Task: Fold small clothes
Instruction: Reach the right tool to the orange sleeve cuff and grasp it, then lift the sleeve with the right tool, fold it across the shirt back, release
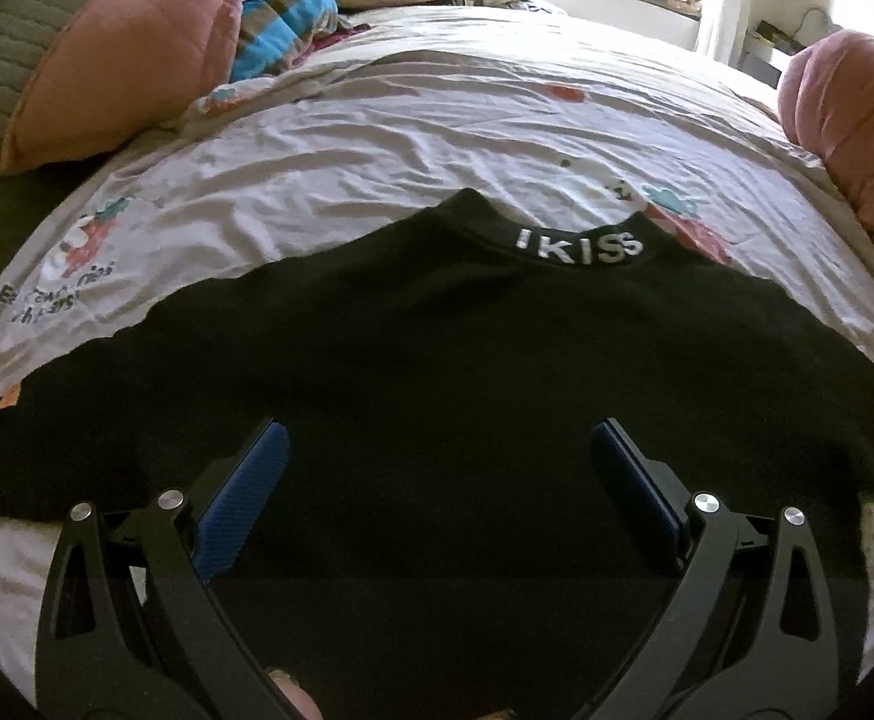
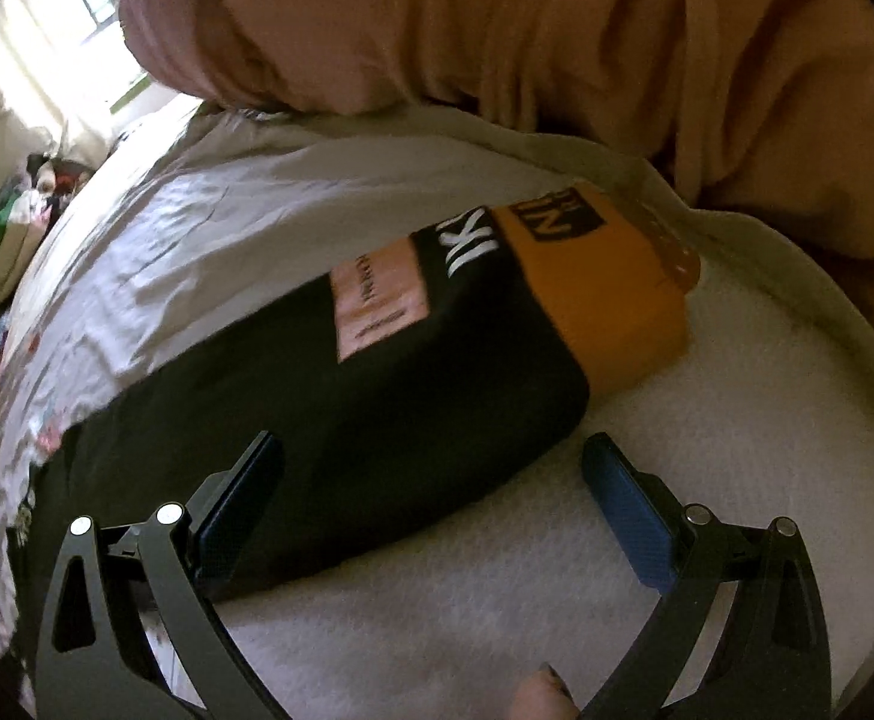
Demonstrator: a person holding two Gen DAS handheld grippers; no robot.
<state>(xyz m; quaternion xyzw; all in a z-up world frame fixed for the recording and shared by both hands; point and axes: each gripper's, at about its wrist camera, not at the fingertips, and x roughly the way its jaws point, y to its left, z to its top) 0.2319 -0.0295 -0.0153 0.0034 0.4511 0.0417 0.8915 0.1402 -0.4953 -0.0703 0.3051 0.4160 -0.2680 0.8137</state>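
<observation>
On a rumpled white bedsheet (image 1: pixel 377 138), a black sweatshirt (image 1: pixel 437 360) lay spread flat, its lettered collar (image 1: pixel 577 246) at the far side. The left gripper (image 1: pixel 439 456) hovered over the near hem with jaws wide apart, holding nothing. The right gripper (image 2: pixel 431 468), equally wide and empty, straddled a folded edge of the same black garment (image 2: pixel 317 408), where an orange panel (image 2: pixel 610 300) and a pink label (image 2: pixel 377 300) showed at the far right. Trouble looked likeliest at the pinch: thick fabric might give up only its top layer, or the loose sheet beneath could be caught along with it, dragging the fold askew. A pink cushion (image 2: pixel 496 24) crowding the far right could also snag the swing.
</observation>
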